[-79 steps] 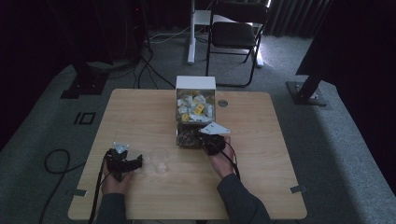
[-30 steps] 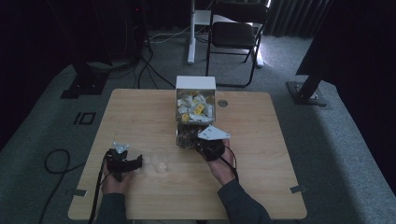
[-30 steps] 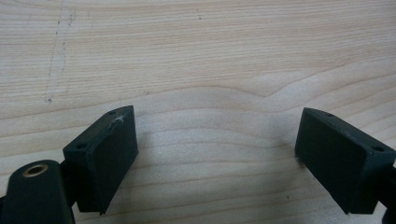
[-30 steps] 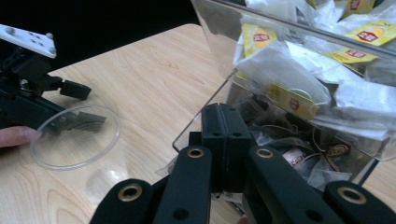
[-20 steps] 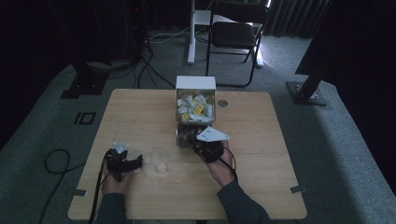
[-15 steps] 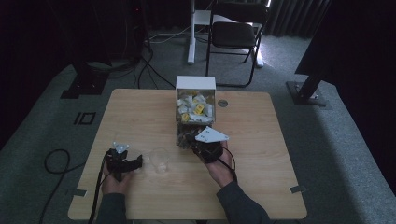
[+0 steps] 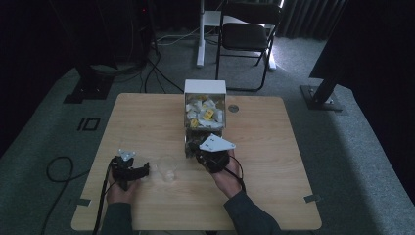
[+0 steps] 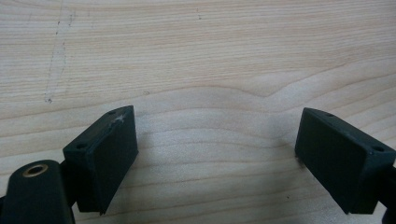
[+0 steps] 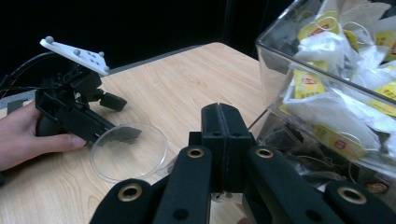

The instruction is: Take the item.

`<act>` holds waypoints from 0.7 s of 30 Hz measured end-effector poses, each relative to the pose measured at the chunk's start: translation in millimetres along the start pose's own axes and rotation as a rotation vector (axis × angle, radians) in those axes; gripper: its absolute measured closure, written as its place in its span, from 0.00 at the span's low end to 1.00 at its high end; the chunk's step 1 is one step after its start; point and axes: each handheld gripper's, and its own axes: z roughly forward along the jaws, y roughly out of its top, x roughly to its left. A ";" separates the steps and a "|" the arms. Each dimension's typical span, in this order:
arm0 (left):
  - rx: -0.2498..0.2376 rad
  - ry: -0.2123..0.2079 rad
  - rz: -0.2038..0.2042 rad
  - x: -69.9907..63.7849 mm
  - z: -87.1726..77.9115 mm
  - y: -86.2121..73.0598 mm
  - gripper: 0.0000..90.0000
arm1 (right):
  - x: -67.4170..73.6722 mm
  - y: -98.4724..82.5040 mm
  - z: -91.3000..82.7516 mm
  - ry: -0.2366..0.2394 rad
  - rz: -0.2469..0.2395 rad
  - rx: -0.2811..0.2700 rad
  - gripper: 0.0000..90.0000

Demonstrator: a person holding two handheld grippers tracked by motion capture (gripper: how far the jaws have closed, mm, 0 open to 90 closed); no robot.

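The right gripper (image 9: 219, 140), jaws pressed together on nothing, sits just beside the near end of the clear box (image 7: 204, 115) of tea bags (image 9: 327, 98), nearer it than the left gripper (image 7: 128, 169), whose jaws gape over bare wood. A clear lid (image 9: 129, 151) lies between them on the worktop (image 7: 274, 142); chair (image 7: 247, 34) and dark room beyond.

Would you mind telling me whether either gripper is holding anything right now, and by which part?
Nothing is held: the left gripper is open over bare table, and the right gripper is shut with nothing visible between its jaws.
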 end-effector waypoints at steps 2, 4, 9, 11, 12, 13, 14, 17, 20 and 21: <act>0.000 0.000 0.000 0.0 0.0 0.0 0.15 | 2.1 0.7 1.3 0.005 -0.002 -0.002 1.00; 0.000 0.000 0.000 0.0 0.0 0.0 0.15 | 4.4 1.5 2.7 0.010 -0.005 -0.003 1.00; 0.001 0.000 0.001 0.0 -0.1 0.0 0.15 | 10.5 4.4 5.8 0.023 -0.017 -0.003 1.00; 0.001 0.000 0.001 0.0 -0.1 0.0 0.15 | 11.7 5.1 6.5 0.025 -0.019 -0.004 1.00; 0.001 0.000 0.000 0.0 -0.1 0.0 0.15 | 13.8 6.1 7.7 0.030 -0.022 -0.005 1.00; 0.001 0.000 0.001 0.0 -0.1 0.0 0.15 | 14.9 6.4 8.4 0.033 -0.026 -0.005 1.00; 0.001 0.000 0.001 0.1 0.0 0.0 0.15 | 16.0 6.7 9.2 0.035 -0.029 -0.005 1.00; 0.001 0.000 0.000 0.0 -0.1 0.0 0.15 | 20.0 7.1 11.5 0.045 -0.033 -0.001 1.00; 0.001 0.000 0.001 0.0 -0.1 0.0 0.15 | 23.5 7.6 13.7 0.052 -0.044 0.000 1.00; 0.001 0.000 0.001 0.0 -0.1 0.0 0.15 | 24.6 7.8 14.5 0.053 -0.041 0.001 1.00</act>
